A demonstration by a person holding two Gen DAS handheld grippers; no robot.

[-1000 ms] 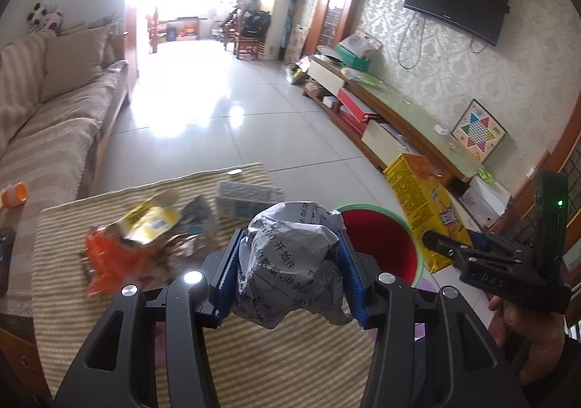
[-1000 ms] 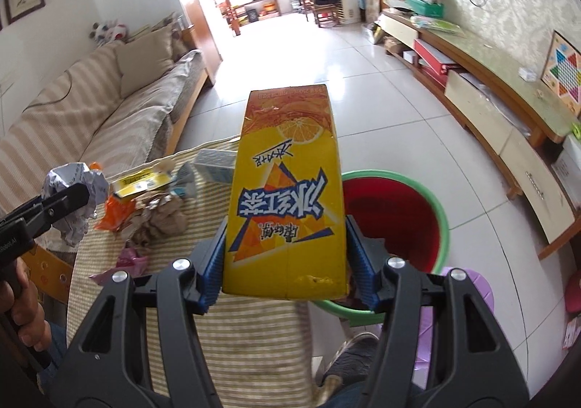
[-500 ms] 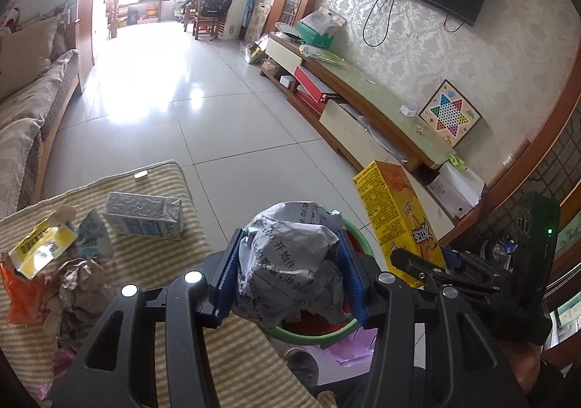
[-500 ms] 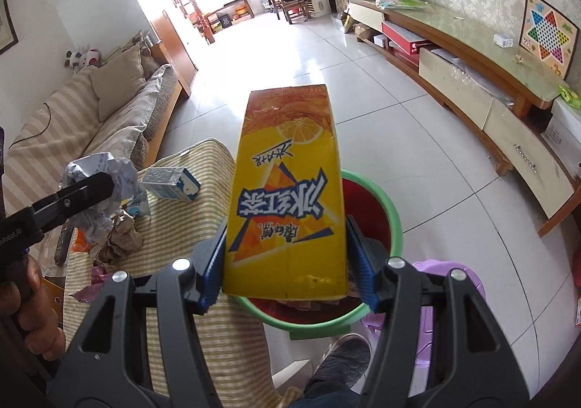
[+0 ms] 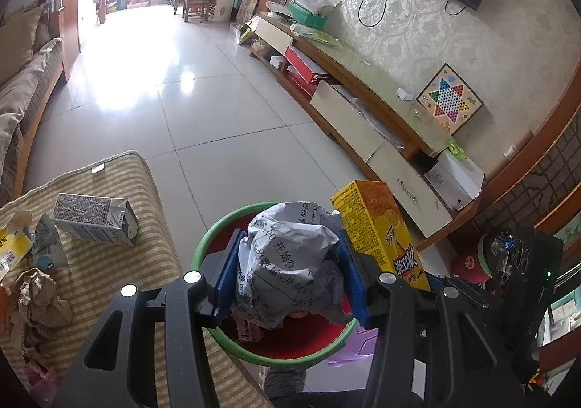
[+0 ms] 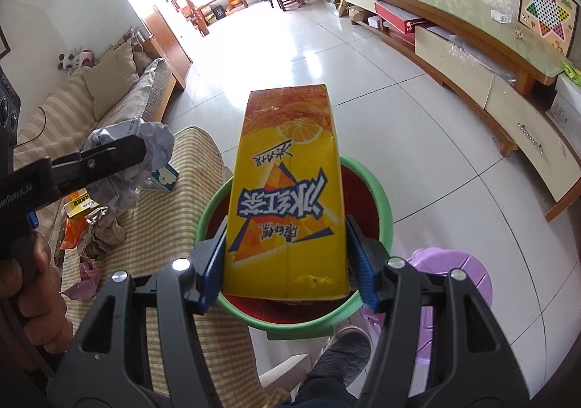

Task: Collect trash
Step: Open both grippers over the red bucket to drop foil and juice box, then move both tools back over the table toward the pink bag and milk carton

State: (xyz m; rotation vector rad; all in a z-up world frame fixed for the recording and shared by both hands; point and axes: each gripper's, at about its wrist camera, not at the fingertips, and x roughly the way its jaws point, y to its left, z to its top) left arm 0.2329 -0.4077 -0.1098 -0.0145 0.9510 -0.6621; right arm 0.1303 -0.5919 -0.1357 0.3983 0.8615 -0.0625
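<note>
My left gripper is shut on a crumpled grey paper ball and holds it over the red bin with a green rim. My right gripper is shut on a yellow drink carton above the same bin. The carton also shows in the left wrist view, and the paper ball in the right wrist view. A grey milk carton and crumpled wrappers lie on the striped table to the left.
A purple stool stands to the right of the bin. A shoe is just below the bin. A sofa is at the left, a long TV cabinet along the right wall. Tiled floor lies beyond.
Both grippers have moved from above the table to above the bin, each still holding its item. The bin now sits directly beneath both.
</note>
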